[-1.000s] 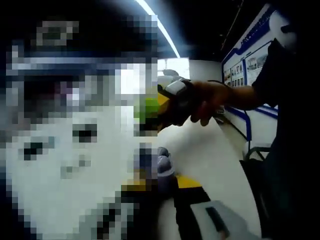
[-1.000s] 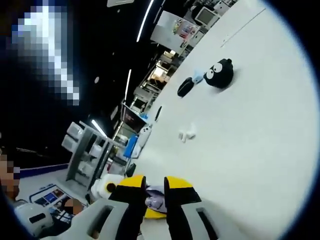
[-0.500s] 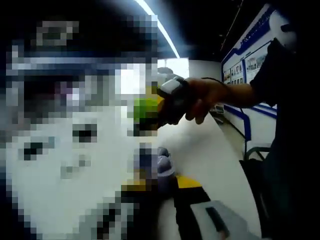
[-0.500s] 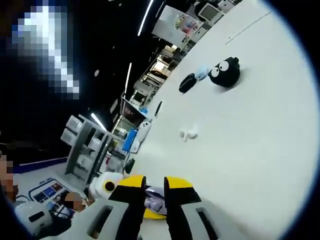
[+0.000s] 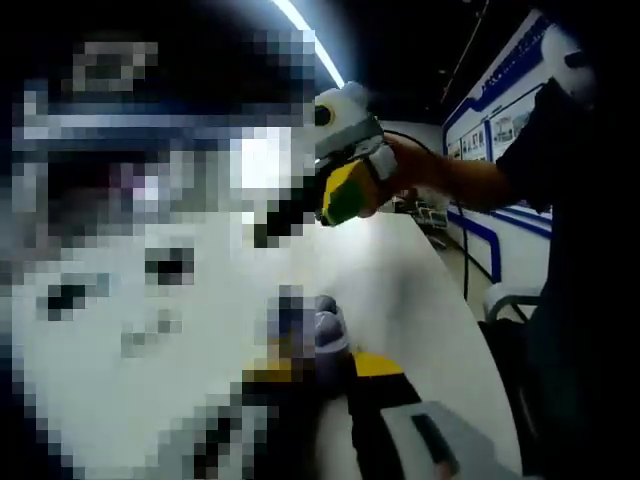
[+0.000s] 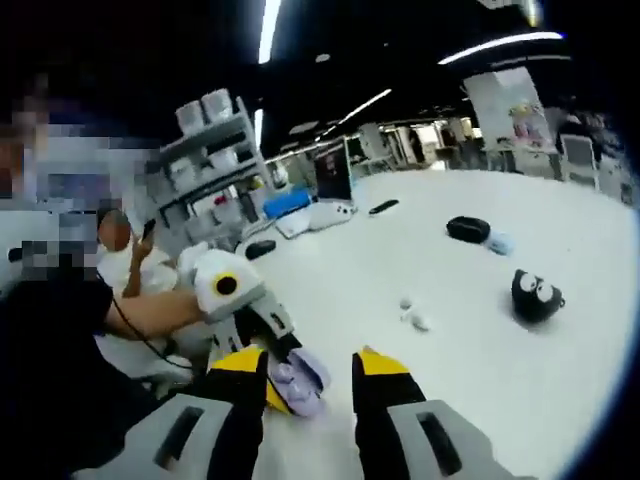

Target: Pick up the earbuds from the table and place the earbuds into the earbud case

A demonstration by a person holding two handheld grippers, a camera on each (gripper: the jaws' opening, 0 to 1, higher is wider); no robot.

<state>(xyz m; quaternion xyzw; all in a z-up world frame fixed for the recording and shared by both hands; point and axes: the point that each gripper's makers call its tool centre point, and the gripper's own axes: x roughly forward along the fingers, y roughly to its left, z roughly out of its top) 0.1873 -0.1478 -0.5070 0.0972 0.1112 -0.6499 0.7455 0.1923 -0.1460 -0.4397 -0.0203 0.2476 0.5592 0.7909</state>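
The right gripper (image 6: pixel 305 372) is held with jaws apart and empty; the left gripper (image 6: pixel 285 375) grips a lilac object, possibly the case. The earbuds (image 6: pixel 413 314) lie mid-bench, apart. Being small and loose, they could be nudged away by a misjudged approach.

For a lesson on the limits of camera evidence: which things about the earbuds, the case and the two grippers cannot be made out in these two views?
- Earbuds, right gripper view: too small to count or tell their pose.
- Black case, right gripper view: too distant to tell whether it is open.
- Left gripper, left gripper view: one jaw hidden by mosaic.
- Lilac object between the left gripper's jaws: blurred, unidentifiable.
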